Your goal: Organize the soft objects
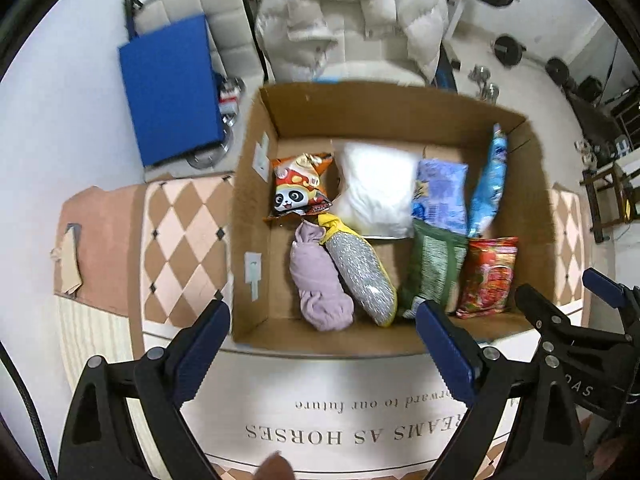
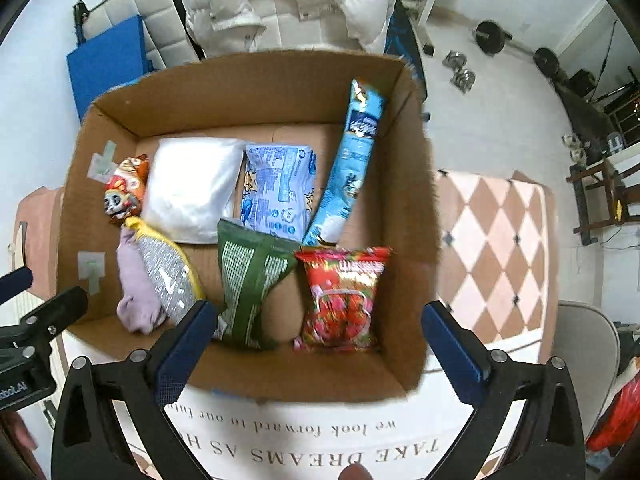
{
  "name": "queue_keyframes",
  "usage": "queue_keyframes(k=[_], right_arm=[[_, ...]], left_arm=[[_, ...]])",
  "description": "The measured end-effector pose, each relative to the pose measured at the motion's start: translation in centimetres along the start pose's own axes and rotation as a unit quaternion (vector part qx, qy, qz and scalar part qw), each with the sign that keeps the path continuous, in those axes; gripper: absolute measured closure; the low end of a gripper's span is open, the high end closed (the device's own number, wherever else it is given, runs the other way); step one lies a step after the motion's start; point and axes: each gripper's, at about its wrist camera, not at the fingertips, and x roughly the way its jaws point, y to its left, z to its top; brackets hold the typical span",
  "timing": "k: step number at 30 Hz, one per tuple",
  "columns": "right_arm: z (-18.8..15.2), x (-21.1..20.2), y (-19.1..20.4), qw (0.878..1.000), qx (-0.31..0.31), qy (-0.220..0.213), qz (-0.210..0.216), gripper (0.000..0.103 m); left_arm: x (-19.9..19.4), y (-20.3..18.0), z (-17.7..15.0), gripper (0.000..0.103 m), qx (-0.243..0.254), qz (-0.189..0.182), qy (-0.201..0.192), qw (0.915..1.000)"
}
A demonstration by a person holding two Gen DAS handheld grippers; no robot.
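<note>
An open cardboard box [image 1: 256, 216] [image 2: 404, 184] holds several soft items: a panda snack bag [image 1: 300, 188], a white pouch [image 1: 376, 188] [image 2: 192, 188], a lilac cloth [image 1: 320, 284] [image 2: 136, 292], a silver-and-yellow scrubber [image 1: 360, 276] [image 2: 168, 276], a blue pack [image 1: 440, 192] [image 2: 280, 192], a long light-blue packet [image 1: 490, 180] [image 2: 352, 160], a green bag [image 1: 434, 268] [image 2: 252, 276] and a red strawberry bag [image 1: 488, 276] [image 2: 344, 300]. My left gripper [image 1: 324, 356] is open and empty above the box's near edge. My right gripper [image 2: 316, 352] is open and empty over the near edge, above the red and green bags.
The box stands on a table with a checked cloth [image 1: 184, 240] [image 2: 492, 248] and a printed mat [image 1: 340, 420]. A white puffer jacket [image 1: 352, 12] lies behind the box, with a blue pad [image 1: 172, 88] to its left. Weights [image 2: 492, 36] lie on the floor at the right.
</note>
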Motion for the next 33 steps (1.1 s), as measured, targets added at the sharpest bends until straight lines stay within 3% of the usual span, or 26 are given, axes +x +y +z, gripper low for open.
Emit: queue_keyframes(k=[9,20,33], right_arm=[[-6.4,-11.8,-0.5,0.995,-0.008,-0.102,0.006,0.0],[-16.4,-23.1,-1.9,0.98,0.004,-0.197,0.013,0.0],[-25.0,-32.2,-2.0,0.969,-0.003,-0.246,0.007,0.0]], left_arm=[[-9.6,-0.7,-7.1,0.008,-0.007,0.033,-0.106,0.9938],[-17.6,-2.1,-15.4,0.008,-0.003,0.035,-0.169,0.985],[-24.4,-2.3,-21.4,0.008,-0.006,0.013,-0.205,0.9786]])
